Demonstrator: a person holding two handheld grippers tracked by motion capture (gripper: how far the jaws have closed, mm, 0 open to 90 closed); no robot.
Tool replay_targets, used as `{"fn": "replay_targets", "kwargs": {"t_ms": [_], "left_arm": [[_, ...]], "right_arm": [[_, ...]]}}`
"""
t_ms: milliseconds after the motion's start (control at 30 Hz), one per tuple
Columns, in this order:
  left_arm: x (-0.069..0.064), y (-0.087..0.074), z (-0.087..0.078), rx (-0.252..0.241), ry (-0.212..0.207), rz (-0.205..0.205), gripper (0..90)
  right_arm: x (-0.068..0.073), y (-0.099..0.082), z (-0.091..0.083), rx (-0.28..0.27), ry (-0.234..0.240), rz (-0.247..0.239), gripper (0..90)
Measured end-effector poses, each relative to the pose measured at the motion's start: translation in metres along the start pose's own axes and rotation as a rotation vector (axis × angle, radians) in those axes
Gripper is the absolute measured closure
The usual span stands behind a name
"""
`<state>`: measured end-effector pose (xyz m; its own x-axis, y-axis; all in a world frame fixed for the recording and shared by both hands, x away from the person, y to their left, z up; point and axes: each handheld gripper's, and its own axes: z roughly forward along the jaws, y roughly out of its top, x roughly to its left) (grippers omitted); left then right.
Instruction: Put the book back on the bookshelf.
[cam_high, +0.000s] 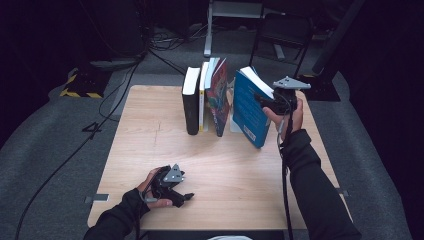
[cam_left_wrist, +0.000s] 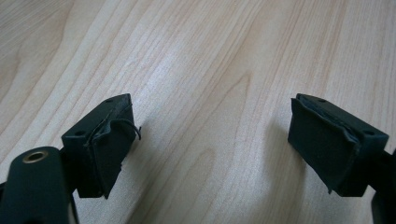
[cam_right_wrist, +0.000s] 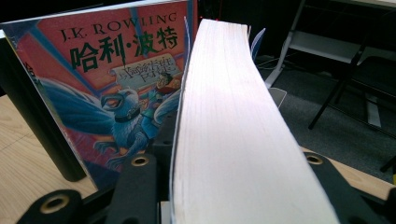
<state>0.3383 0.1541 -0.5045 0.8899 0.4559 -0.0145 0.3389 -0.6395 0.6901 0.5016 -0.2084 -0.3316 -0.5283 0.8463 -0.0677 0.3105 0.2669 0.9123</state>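
Observation:
My right gripper (cam_high: 272, 102) is shut on a thick blue-covered book (cam_high: 247, 107) and holds it tilted at the right end of a row of upright books. In the right gripper view the book's white page edge (cam_right_wrist: 224, 93) runs up between the two black jaws of that gripper (cam_right_wrist: 231, 184). Beside it stands a colourful paperback (cam_high: 218, 97) (cam_right_wrist: 116, 79) with a winged creature on its cover, then a thin yellow-spined book (cam_high: 203, 97) and a black book (cam_high: 190, 102) (cam_right_wrist: 32, 116). My left gripper (cam_high: 182, 197) (cam_left_wrist: 210, 144) rests open on the wooden table (cam_high: 150, 130) near its front left, with bare wood between its pads.
A white bookend-like piece (cam_high: 232, 125) sits between the paperback and the blue book. Beyond the table's far edge are a black chair (cam_high: 282, 30), a metal desk frame (cam_high: 210, 30) and cables on the grey floor (cam_high: 115, 95).

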Motion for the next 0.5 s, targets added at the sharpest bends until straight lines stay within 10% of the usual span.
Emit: {"fn": "replay_targets", "kwargs": {"t_ms": [500], "left_arm": [[-0.0003,0.0003,0.0004,0.000,-0.001,-0.002,15.1]], "right_arm": [[-0.0014,-0.0106,-0.0093,-0.008,-0.007,0.004,58.6]]}}
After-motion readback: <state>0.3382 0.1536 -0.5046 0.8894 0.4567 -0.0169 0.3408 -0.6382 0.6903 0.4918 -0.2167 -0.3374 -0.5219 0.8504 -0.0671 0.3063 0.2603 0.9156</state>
